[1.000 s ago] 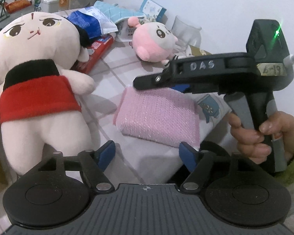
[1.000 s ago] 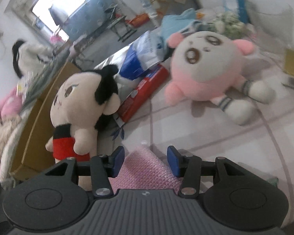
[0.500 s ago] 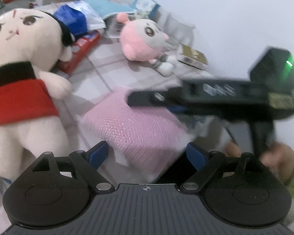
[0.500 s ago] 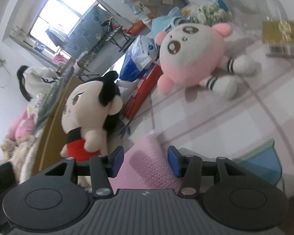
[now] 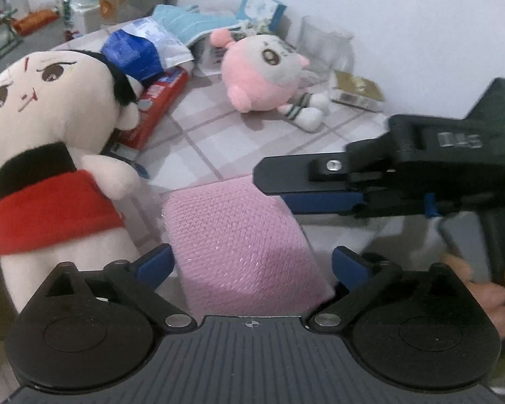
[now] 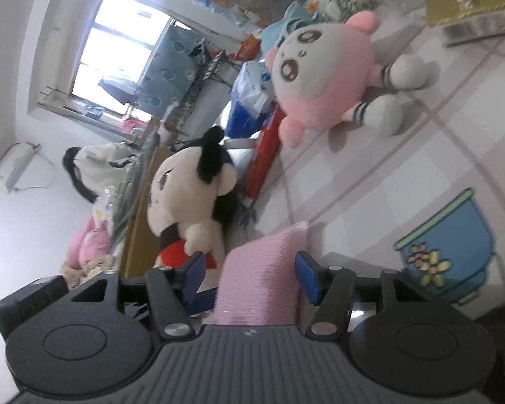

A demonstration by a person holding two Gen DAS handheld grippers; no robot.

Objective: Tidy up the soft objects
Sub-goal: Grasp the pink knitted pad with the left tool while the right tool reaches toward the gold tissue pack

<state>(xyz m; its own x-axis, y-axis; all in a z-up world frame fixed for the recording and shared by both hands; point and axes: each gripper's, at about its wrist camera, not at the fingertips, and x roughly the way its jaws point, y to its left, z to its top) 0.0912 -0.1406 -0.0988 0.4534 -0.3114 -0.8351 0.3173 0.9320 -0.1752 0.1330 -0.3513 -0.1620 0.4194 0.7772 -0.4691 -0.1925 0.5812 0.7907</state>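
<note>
Left gripper [image 5: 250, 264]: jaws have just spread wide, straddling the pink knitted cloth [image 5: 239, 242] without pressing it.
Right gripper [image 6: 249, 274]: jaws have also been opening; cloth between them, grip apparently released.
Cloth: resting on the tabletop [image 5: 219, 141], likely just set down.
Farther: red-shirted doll [image 5: 47, 155], pink plush [image 5: 262, 74] await sorting.

The near end of the pink cushion [image 5: 242, 252] is hidden under the left gripper's body in the left wrist view. The doll in red [image 5: 47, 168] is cut off by that picture's left edge. The hand [image 5: 484, 289] on the right gripper's handle is blurred and partly hidden. Print on the gold box [image 6: 468, 3] is too small to read.
</note>
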